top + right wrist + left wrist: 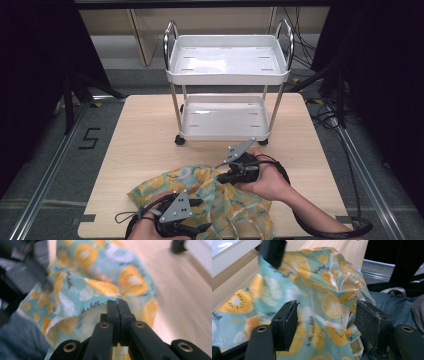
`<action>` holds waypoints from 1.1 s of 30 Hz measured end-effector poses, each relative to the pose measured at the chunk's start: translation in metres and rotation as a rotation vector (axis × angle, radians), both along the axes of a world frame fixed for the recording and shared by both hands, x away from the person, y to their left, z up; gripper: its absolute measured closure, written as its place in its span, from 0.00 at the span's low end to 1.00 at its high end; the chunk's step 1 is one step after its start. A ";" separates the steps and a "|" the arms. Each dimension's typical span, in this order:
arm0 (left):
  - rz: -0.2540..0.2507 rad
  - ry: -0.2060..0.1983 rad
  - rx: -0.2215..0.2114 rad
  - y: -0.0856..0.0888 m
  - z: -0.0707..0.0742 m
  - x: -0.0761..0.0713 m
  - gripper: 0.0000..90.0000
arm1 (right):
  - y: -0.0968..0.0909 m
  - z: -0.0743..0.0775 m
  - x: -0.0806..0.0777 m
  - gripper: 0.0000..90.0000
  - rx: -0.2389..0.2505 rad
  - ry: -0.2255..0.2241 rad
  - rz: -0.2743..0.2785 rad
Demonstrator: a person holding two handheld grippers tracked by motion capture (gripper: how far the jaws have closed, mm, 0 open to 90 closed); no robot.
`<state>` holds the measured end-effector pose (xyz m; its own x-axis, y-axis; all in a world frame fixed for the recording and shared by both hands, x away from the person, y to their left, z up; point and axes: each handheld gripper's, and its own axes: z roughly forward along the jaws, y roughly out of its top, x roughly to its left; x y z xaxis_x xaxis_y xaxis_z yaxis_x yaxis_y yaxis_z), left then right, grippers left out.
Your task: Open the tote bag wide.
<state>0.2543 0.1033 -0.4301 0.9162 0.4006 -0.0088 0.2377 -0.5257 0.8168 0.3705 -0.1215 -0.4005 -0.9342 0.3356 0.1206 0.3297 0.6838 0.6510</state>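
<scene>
A thin cloth (200, 195) printed with orange and lemon slices on teal lies crumpled at the near edge of the table. My right gripper (220, 177) is shut on its upper edge and holds that part a little off the table; in the right gripper view the jaws (117, 301) meet on the hem of the cloth (100, 285). My left gripper (205, 227) sits low at the front edge, pointing right. In the left gripper view its jaws (327, 306) stand wide apart, with the cloth (322, 290) bunched between and beyond them, the pads not pressing on it.
A white two-tier cart (227, 77) with chrome handles stands on the far half of the wooden table (145, 130), its wheels just beyond the cloth. Bare wood lies to the left and right of the cart. Cables trail on the floor at the right.
</scene>
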 end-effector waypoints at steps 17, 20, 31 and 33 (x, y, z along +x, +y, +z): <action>0.011 -0.124 0.062 -0.016 0.016 0.005 0.32 | 0.016 -0.003 0.026 1.00 0.006 0.020 -0.170; -0.031 -0.137 0.071 -0.021 0.012 0.002 0.31 | 0.017 -0.005 0.029 1.00 -0.005 0.039 -0.205; -0.144 -0.124 0.202 -0.039 -0.015 0.003 0.34 | 0.021 -0.012 0.034 1.00 -0.045 0.035 -0.244; -0.139 -0.122 0.211 -0.040 -0.016 0.005 0.34 | 0.021 -0.014 0.034 1.00 -0.039 0.036 -0.255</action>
